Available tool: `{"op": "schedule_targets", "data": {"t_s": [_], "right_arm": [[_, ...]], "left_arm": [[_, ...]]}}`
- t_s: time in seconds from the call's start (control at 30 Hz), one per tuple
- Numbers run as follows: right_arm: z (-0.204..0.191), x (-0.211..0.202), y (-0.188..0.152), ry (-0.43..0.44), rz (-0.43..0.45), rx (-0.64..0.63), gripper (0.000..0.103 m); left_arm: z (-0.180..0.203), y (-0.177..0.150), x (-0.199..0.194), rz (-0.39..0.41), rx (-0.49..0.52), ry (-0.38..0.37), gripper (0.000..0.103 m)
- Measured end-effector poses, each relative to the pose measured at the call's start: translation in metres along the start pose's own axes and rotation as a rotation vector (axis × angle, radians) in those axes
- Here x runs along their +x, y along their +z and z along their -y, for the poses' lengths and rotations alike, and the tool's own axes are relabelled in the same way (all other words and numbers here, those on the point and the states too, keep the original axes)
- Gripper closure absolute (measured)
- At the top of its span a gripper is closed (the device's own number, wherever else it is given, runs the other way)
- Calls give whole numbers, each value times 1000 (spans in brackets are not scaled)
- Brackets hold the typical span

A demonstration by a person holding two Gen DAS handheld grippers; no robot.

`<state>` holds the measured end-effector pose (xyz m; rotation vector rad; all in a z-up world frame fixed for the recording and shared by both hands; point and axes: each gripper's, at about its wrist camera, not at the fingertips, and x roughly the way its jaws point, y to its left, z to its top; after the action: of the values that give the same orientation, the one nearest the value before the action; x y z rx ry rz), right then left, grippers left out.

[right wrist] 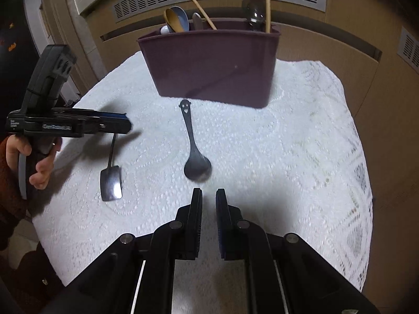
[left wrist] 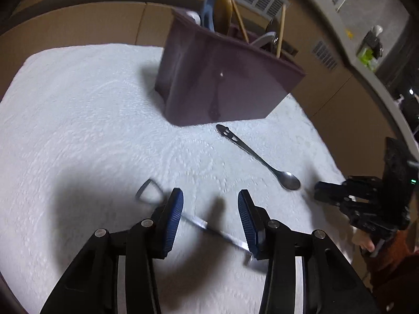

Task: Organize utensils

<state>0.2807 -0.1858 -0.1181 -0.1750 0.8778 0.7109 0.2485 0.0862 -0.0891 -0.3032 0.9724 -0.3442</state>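
Nearest, a flat square-headed metal scoop [left wrist: 209, 227] is straddled by the wide-spread left gripper [left wrist: 210, 216], its blue pads [left wrist: 174, 217] not yet pressed on the handle. The right gripper [right wrist: 209, 198] is held narrow and empty just short of a steel smiley-handled spoon [right wrist: 195, 154] lying on the white lace cloth [right wrist: 288, 157]. Beyond, several utensils are already stood in the maroon plastic caddy [right wrist: 212, 65]; two are judged left.
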Motion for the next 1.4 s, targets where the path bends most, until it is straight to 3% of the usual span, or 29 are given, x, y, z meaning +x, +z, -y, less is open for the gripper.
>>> {"op": "schedule_targets", "data": {"t_s": [0.13, 0.23, 0.4, 0.47, 0.57, 0.6, 0.63, 0.8, 0.93, 1.1, 1.17, 1.23, 1.3, 1.4], "right_arm": [[-3, 0, -13, -21, -24, -8, 93], [-10, 6, -21, -34, -51, -19, 92], [-21, 6, -27, -101, -22, -33, 88], [-19, 6, -28, -94, -22, -6, 85], [-13, 5, -28, -3, -37, 43, 66], [-13, 5, -27, 36, -39, 53, 55], [-14, 5, -27, 51, -40, 48, 53], [-34, 6, -35, -43, -6, -67, 54], [-38, 3, -36, -65, 4, -86, 55], [-49, -16, -31, 30, 25, -114, 58], [-64, -15, -29, 162, -12, -127, 65], [-76, -5, -29, 306, -73, -94, 83], [-92, 12, -26, 395, -133, -84, 86], [-107, 26, -17, 367, -135, -110, 92]], "left_arm": [[-13, -32, -20, -43, -40, -12, 59], [-7, -47, -39, -38, 7, -17, 59], [5, -47, -40, -34, 31, -18, 59], [13, -39, -33, -13, 53, 23, 59], [29, -23, -18, -4, 126, 64, 59], [31, -18, -14, -4, 139, 63, 59], [33, -10, -7, -2, 149, 79, 59], [38, 12, 19, -3, 204, 138, 59], [28, 26, 38, -49, 187, 99, 59], [16, 27, 30, -69, 141, 70, 59], [17, 21, 25, -72, 150, 89, 59], [17, 14, 17, -58, 154, 84, 59], [14, 8, 8, -65, 133, 84, 59], [1, -5, -2, -98, 75, 59, 59]]}}
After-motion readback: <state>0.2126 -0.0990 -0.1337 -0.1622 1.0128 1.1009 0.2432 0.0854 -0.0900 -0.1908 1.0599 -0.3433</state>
